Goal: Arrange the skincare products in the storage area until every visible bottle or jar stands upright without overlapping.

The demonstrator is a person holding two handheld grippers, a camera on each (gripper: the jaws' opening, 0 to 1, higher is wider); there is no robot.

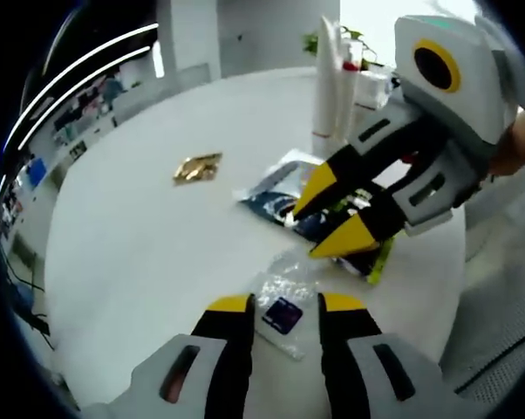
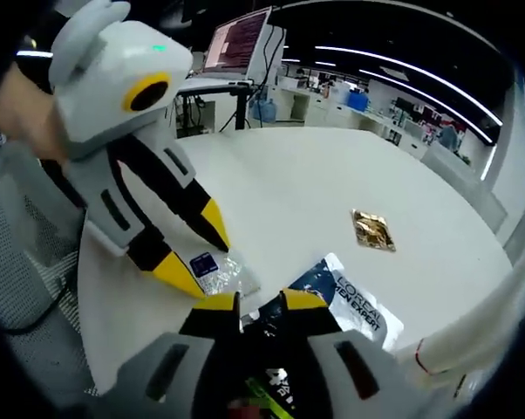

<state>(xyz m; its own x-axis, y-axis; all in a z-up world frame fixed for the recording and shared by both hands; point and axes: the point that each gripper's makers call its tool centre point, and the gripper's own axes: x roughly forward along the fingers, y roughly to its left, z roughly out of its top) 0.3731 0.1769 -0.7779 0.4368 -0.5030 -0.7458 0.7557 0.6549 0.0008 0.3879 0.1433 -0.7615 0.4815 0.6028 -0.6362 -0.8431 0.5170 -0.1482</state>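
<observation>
Left gripper view: clear sachet [image 1: 282,307] lies between left tongs [image 1: 285,304].

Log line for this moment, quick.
left gripper: open, straddling clear sachet | right gripper: open over dark packets | gold sachet: apart | white tubes: upright

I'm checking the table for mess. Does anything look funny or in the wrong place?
Yes. Flat sachets lie scattered: a gold packet alone, a dark blue L'Oreal sachet, and a clear packet between the left hand-held gripper jaws. Only the white tubes stand upright.
</observation>
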